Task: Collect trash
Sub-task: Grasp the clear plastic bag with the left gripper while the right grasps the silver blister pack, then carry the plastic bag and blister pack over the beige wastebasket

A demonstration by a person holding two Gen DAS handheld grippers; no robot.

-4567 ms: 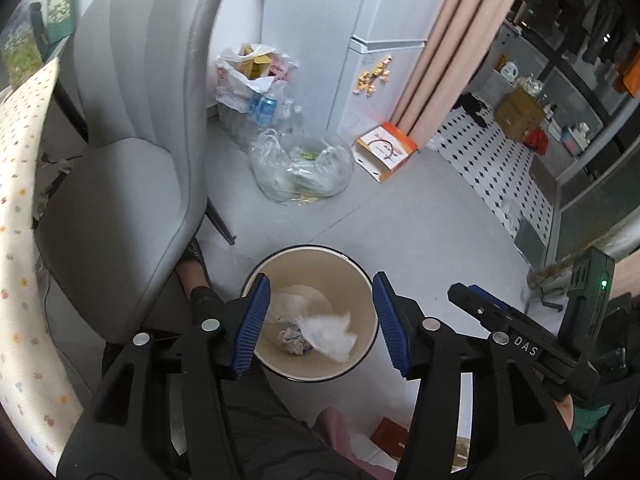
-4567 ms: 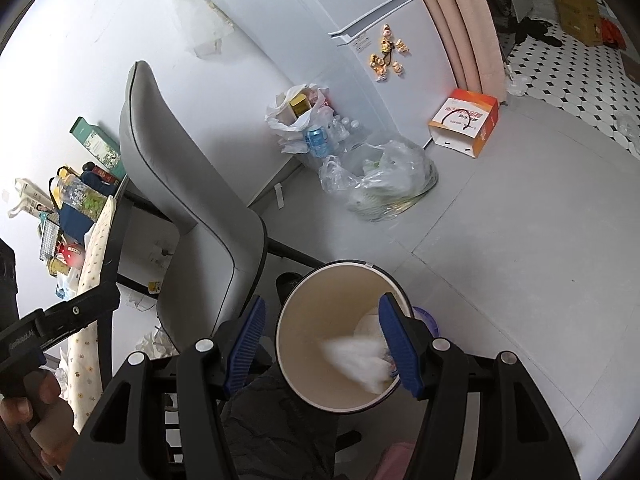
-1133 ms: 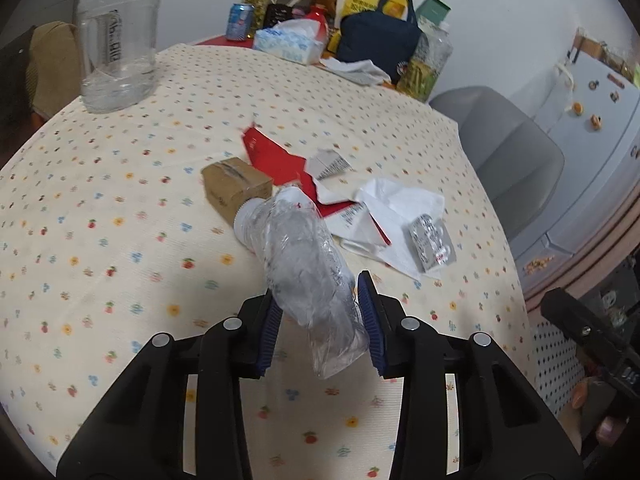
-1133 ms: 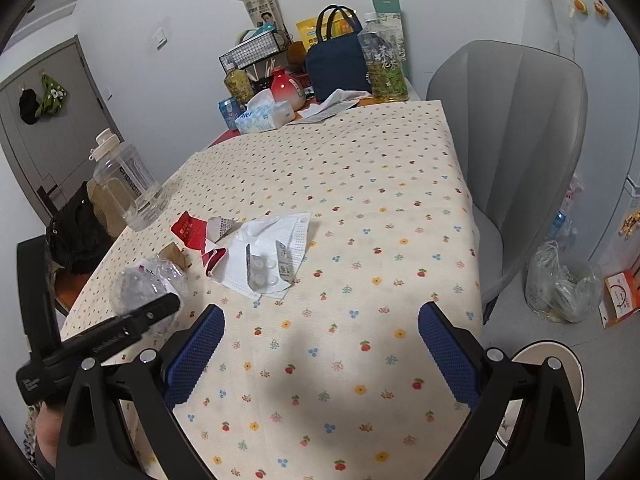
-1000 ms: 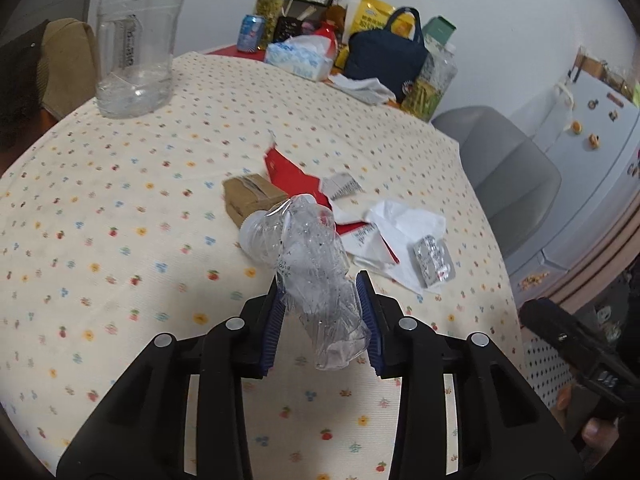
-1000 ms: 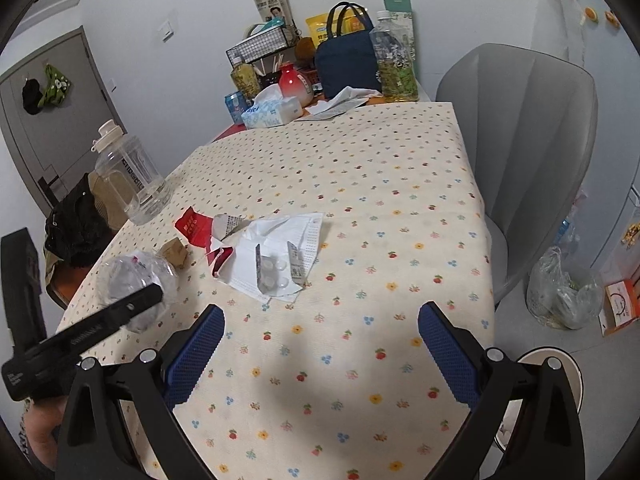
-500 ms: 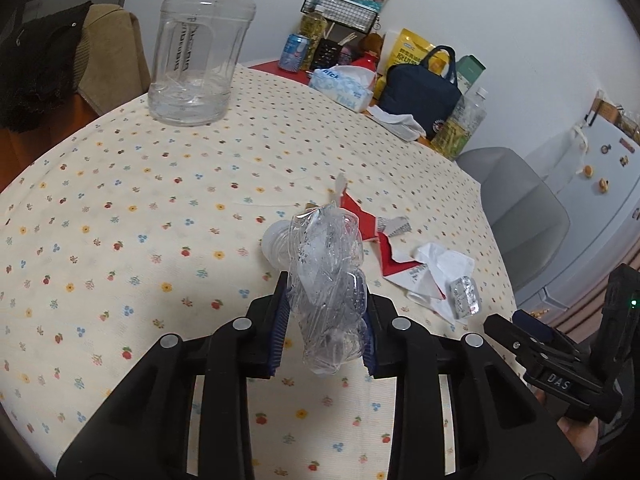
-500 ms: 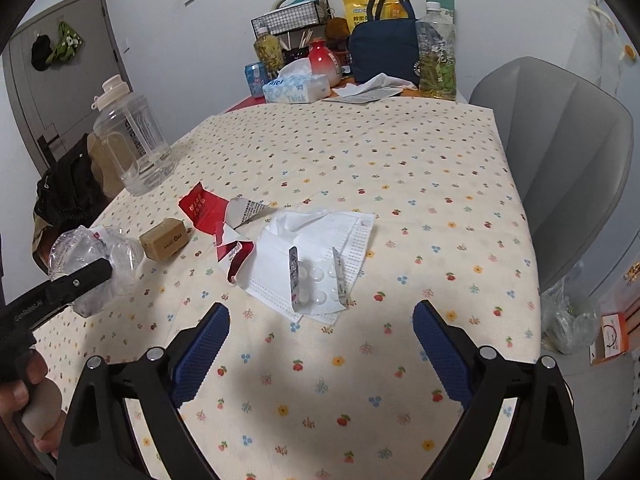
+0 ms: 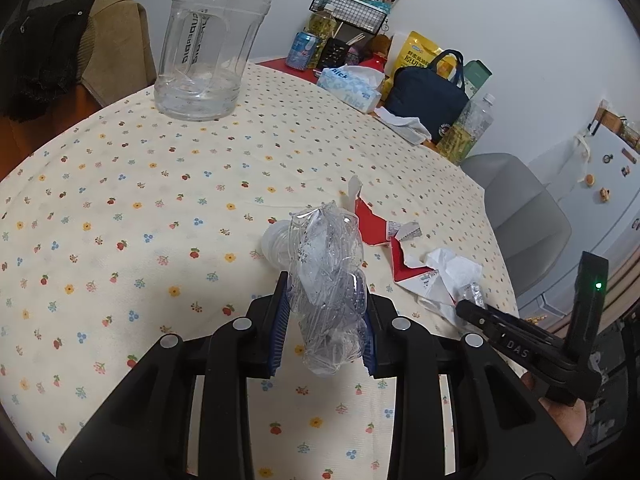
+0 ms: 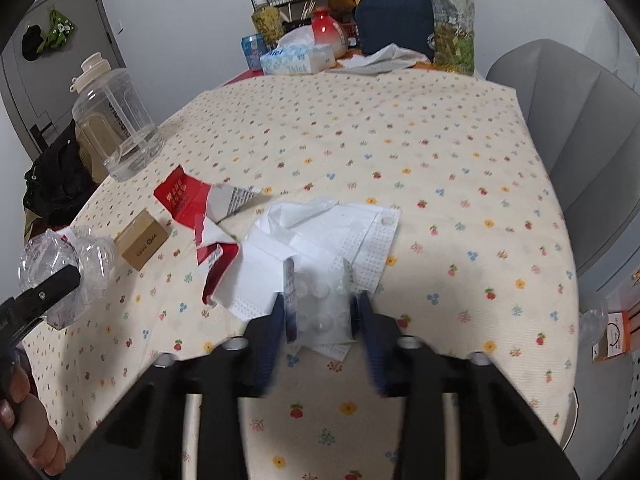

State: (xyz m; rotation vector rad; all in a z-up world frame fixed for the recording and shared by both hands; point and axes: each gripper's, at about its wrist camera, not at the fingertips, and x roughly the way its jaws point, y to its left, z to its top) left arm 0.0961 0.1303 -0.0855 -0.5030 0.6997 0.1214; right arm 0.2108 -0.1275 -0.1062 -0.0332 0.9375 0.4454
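My left gripper (image 9: pixel 325 292) is shut on a crushed clear plastic bottle (image 9: pixel 324 256) and holds it above the flowered tablecloth (image 9: pixel 120 200). The bottle (image 10: pixel 52 260) also shows at the left edge of the right wrist view. My right gripper (image 10: pixel 320 312) is low over the table with its jaws closing. A clear blister pack (image 10: pixel 320 304) lies between them on a white tissue (image 10: pixel 360 232), and the pads meet its two upturned edges. Torn red packaging (image 10: pixel 180 196) and a small brown carton (image 10: pixel 144 240) lie to the left of the tissue.
A big clear jug (image 10: pixel 120 128) stands at the table's left. A tissue box (image 10: pixel 298 60), a navy bag (image 10: pixel 394 20) and bottles crowd the far end. A grey chair (image 10: pixel 580 140) stands on the right, beside the table's edge.
The right gripper came down over the blister pack and its jaws narrowed from wide apart to the pack's edges. The left gripper lifted the bottle and drew it back from the litter.
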